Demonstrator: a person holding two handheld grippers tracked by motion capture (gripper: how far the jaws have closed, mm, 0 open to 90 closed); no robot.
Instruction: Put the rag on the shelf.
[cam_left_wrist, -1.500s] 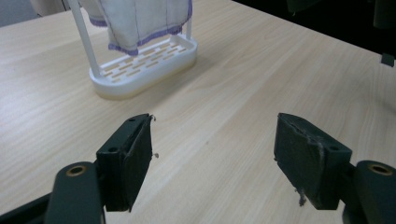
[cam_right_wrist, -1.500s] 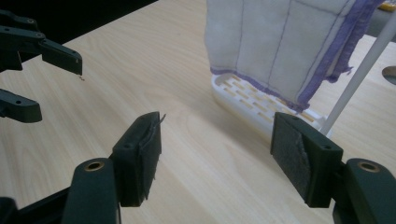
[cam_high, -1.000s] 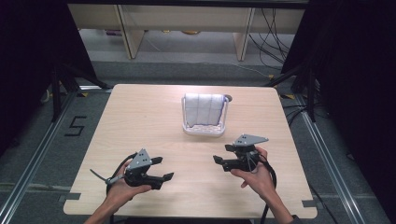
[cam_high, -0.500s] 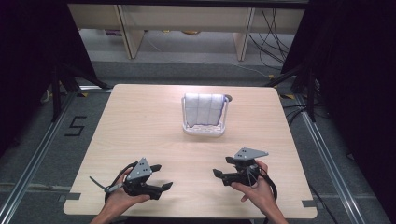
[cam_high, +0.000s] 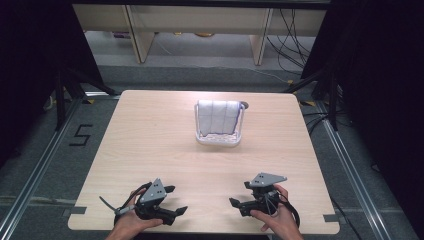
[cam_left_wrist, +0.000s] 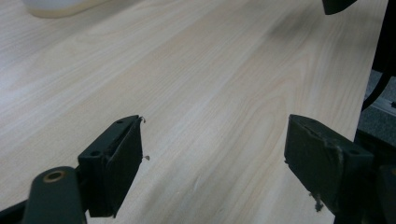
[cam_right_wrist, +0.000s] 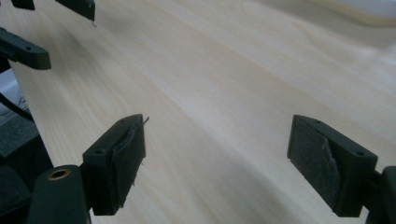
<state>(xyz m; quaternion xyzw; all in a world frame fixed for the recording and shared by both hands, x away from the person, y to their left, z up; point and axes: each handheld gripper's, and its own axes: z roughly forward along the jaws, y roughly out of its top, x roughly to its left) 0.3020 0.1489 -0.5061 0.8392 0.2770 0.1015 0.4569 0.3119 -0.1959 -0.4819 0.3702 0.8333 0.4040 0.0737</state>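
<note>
A white towel (cam_high: 218, 117) hangs folded over a small white rack (cam_high: 218, 142) at the middle of the table's far half. My left gripper (cam_high: 176, 200) lies low at the near left edge, held by a hand, open and holding nothing. In the left gripper view its jaws (cam_left_wrist: 215, 154) stand wide apart over bare wood. My right gripper (cam_high: 239, 195) is at the near right, also hand-held, open and pointing left toward the other one. Its jaws (cam_right_wrist: 217, 154) are spread over bare wood in the right gripper view. Both sit far from the rack.
The light wooden table (cam_high: 150, 140) has dark floor on both sides and shelving behind. The rack's base (cam_left_wrist: 56, 5) shows at the top left of the left gripper view. The left gripper's jaws (cam_right_wrist: 77, 7) appear at the top left of the right gripper view.
Both grippers have drawn back toward the table's near edge, farther from the rack. Both stay open.
</note>
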